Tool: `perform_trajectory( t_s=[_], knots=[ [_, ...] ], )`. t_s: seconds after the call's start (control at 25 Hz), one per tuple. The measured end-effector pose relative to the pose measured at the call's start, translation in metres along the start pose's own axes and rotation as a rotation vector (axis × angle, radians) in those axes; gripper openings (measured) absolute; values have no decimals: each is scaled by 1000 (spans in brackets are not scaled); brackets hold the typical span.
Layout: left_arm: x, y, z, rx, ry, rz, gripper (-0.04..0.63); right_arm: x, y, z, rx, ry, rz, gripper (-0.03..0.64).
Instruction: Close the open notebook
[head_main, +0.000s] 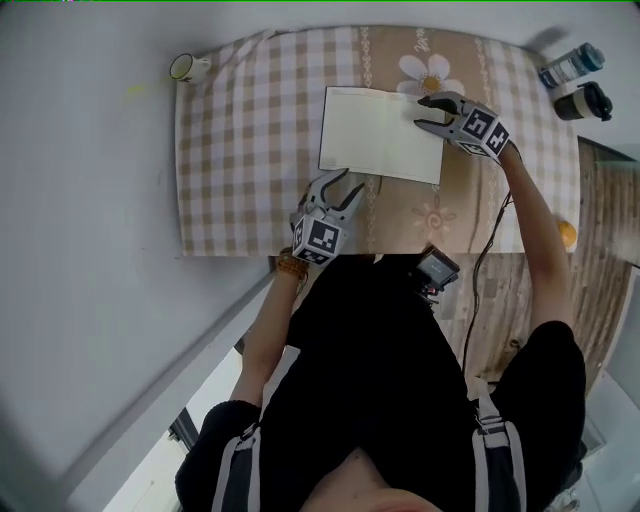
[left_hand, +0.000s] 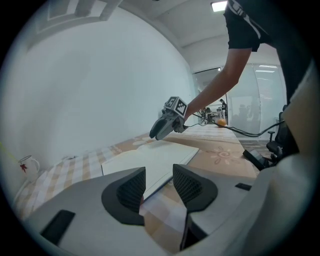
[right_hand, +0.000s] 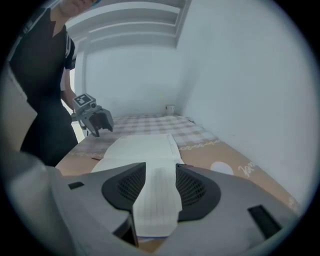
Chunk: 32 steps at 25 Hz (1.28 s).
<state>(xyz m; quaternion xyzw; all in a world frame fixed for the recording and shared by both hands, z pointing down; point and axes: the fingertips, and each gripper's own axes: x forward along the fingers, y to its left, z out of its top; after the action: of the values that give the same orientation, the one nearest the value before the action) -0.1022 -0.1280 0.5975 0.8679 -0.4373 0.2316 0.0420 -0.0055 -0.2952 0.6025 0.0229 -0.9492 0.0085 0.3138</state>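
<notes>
The notebook (head_main: 375, 135) lies open on the table, its cream pages facing up. My right gripper (head_main: 419, 112) hovers over its right edge. In the right gripper view the jaws (right_hand: 160, 170) stand apart, and a lined page (right_hand: 155, 200) shows flat under the gap with no pad on it. My left gripper (head_main: 350, 183) is open over the tablecloth, just short of the notebook's near edge. In the left gripper view, the notebook (left_hand: 150, 160) lies beyond those empty jaws (left_hand: 159, 172), with the right gripper (left_hand: 156, 134) above its far side.
A checked and flowered tablecloth (head_main: 240, 150) covers the table. A white mug (head_main: 188, 67) stands at the far left corner, two bottles (head_main: 572, 66) (head_main: 585, 100) at the far right. An orange (head_main: 567, 235) and a black device (head_main: 437, 270) sit near the front edge.
</notes>
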Motion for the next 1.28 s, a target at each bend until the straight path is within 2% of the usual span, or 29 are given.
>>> perform_trajectory(
  t_s=[0.04,0.12,0.32,0.52,0.64,0.84,1.04,1.16,1.28],
  knots=[
    [0,1,-1,0,7,3,184,12,-3,-1,11,0,10,199],
    [1,6,-6,-4,23,16,184,29,-12,-4,23,6,17,256],
    [0,18,-20,-34,61,48,184,51,-33,-1,69,4,43,256],
    [-5,22,-32,-36,96,73,187,58,-27,-9,46,114,114,253],
    [-16,25,-42,-21,126,90,187,60,-25,-10,57,141,128,253],
    [-45,24,-48,12,169,104,187,60,8,-10,5,151,194,252],
    [-70,18,-59,-100,148,119,187,63,44,-6,-23,160,226,252],
    [-78,9,-67,-109,149,111,187,65,66,-7,-31,165,243,252],
    [-86,-3,-66,-97,141,92,187,66,77,-9,8,188,238,253]
  ],
)
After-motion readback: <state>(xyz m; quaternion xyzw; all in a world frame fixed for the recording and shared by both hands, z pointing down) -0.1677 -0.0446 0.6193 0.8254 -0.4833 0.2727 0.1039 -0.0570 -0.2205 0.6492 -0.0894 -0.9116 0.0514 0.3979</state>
